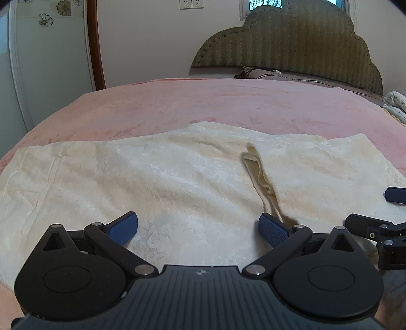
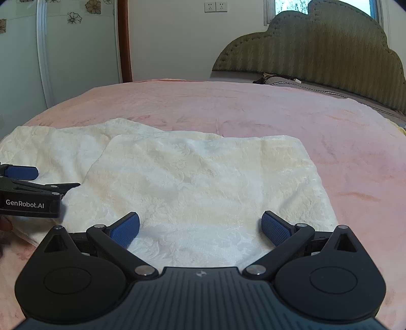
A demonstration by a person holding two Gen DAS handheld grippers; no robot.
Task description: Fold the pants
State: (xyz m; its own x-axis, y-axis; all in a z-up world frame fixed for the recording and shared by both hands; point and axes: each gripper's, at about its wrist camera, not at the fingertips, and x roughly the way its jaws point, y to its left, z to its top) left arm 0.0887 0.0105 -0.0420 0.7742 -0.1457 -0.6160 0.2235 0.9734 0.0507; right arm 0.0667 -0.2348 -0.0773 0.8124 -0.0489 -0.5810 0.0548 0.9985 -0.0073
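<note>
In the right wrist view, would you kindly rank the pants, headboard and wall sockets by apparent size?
1. Pants, though nearness to the camera inflates them.
2. Headboard, farther away and cropped.
3. Wall sockets, clearly smallest.

Cut-off edges and covered cloth on the bed

The pants (image 1: 157, 177) run past the left edge of the left wrist view, and their near part is covered by the left gripper (image 1: 198, 228). The right gripper (image 1: 380, 228) is cropped at that view's right edge. A pale bundle (image 1: 397, 101) near the bed's far right corner is too cropped to identify.
</note>
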